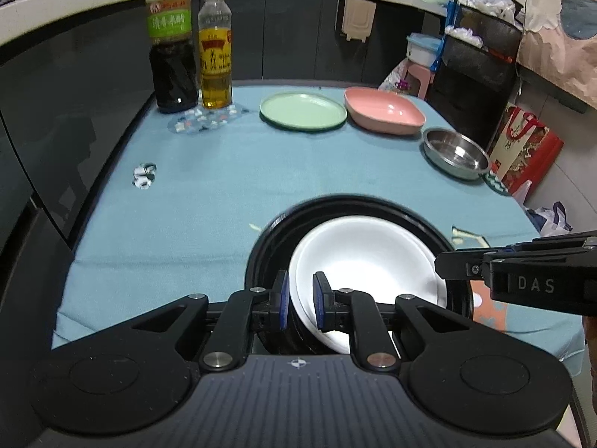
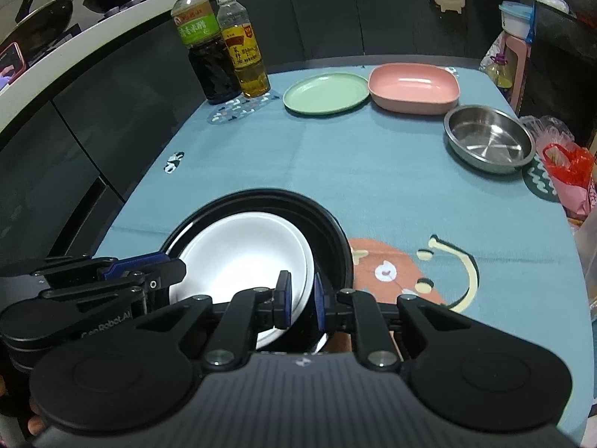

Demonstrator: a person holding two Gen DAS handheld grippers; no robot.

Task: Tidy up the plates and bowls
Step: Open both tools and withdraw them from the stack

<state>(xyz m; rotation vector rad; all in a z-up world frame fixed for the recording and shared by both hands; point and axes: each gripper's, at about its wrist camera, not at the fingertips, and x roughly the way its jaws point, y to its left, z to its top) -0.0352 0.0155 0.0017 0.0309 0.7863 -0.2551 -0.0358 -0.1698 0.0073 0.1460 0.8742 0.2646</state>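
A black bowl (image 1: 268, 231) (image 2: 328, 231) holds nested white bowls (image 1: 365, 254) (image 2: 238, 254) at the near end of the blue-clothed table. My left gripper (image 1: 301, 300) is shut on the left rim of the white bowls. It shows as a dark arm (image 2: 179, 267) in the right wrist view. My right gripper (image 2: 301, 298) is shut on their right rim, close against the black wall, and enters the left wrist view from the right (image 1: 447, 267). I cannot tell whether the stack rests on the cloth. Farther back lie a green plate (image 1: 303, 111) (image 2: 325, 93), a pink dish (image 1: 384, 110) (image 2: 412, 87) and a steel bowl (image 1: 456, 153) (image 2: 488, 138).
Two sauce bottles, one dark (image 1: 172, 48) and one amber (image 1: 215, 52), stand on a patterned mat at the far left corner. Dark cabinets run behind and along the left. A red gift bag (image 1: 522, 149) and plastic bags sit off the table's right edge.
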